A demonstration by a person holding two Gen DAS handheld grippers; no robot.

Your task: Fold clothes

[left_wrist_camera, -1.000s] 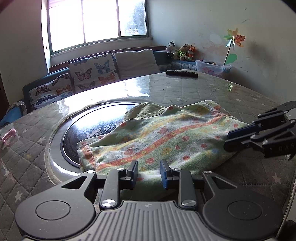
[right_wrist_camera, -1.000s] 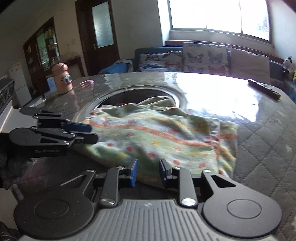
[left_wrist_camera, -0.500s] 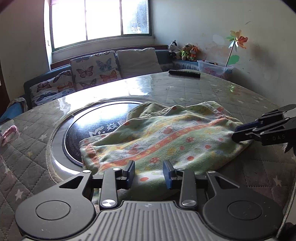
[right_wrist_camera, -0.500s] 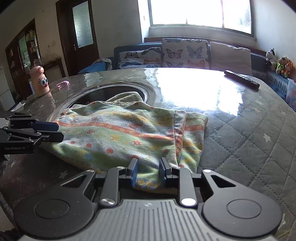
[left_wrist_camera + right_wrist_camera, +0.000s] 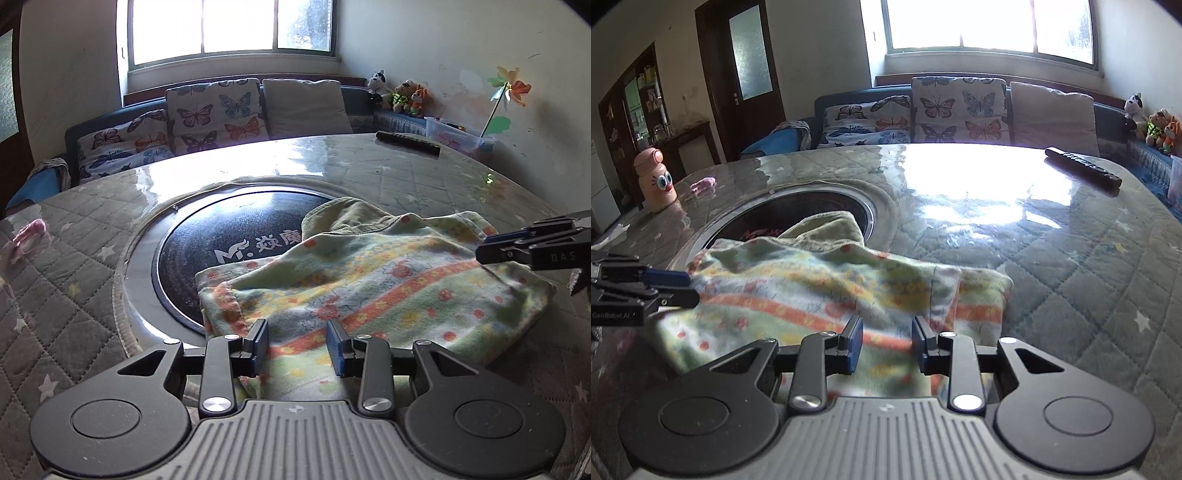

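A folded garment (image 5: 388,280), pale green and yellow with red flowers and an orange stripe, lies flat on the quilted table (image 5: 66,295). Its far part covers the black round plate (image 5: 207,258) set into the table. My left gripper (image 5: 297,345) is open, its blue pads just above the garment's near left edge. From the right wrist view, my right gripper (image 5: 886,343) is open over the garment (image 5: 812,291) at its near right edge. Each gripper shows side-on in the other's view: the right one (image 5: 484,251), the left one (image 5: 690,286). Neither holds any cloth.
A black remote (image 5: 1082,171) lies far back on the table's right side. A pink bottle with cartoon eyes (image 5: 657,184) and a small pink object (image 5: 703,182) sit at the far left. A sofa with butterfly cushions (image 5: 207,114) stands behind the table.
Both grippers have shifted along the garment's near edge and now sit closer to it. The left jaws have spread a little wider. The garment still lies flat.
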